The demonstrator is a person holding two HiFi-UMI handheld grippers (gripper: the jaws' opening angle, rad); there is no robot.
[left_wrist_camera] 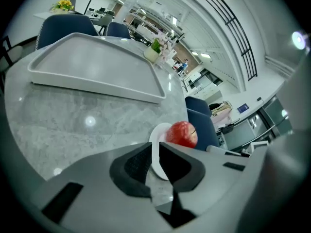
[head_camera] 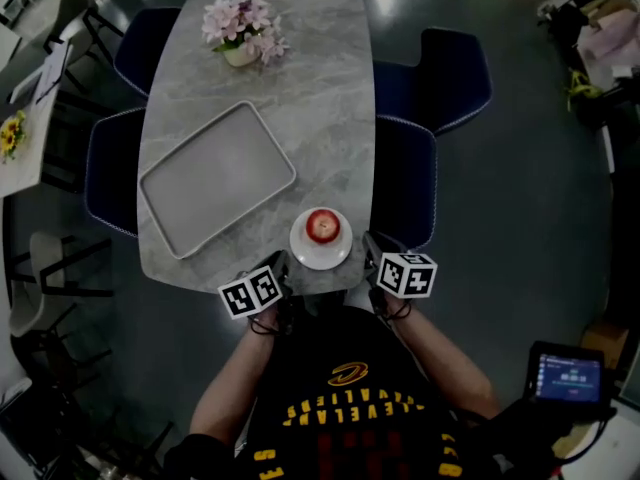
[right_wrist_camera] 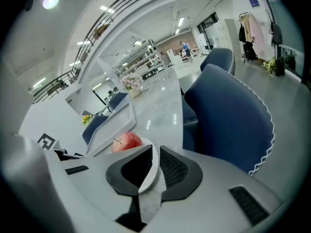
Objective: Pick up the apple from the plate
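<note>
A red apple [head_camera: 322, 225] sits on a small white plate [head_camera: 301, 250] at the near edge of the grey marble table [head_camera: 300, 98]. My left gripper [head_camera: 279, 266] hovers just off the table edge, to the plate's near left. My right gripper [head_camera: 371, 247] is at the plate's near right. In the left gripper view the apple [left_wrist_camera: 182, 133] lies just beyond the left gripper [left_wrist_camera: 154, 147], slightly right of the jaws. In the right gripper view the apple [right_wrist_camera: 127, 141] lies left of the right gripper [right_wrist_camera: 155, 152]. Both pairs of jaws stand together with only a slim slit and hold nothing.
A large empty grey tray [head_camera: 215, 176] lies on the table left of the plate. A pot of pink flowers [head_camera: 243, 30] stands at the far end. Blue chairs [head_camera: 407, 173] line both long sides. A tablet [head_camera: 568, 378] shows at lower right.
</note>
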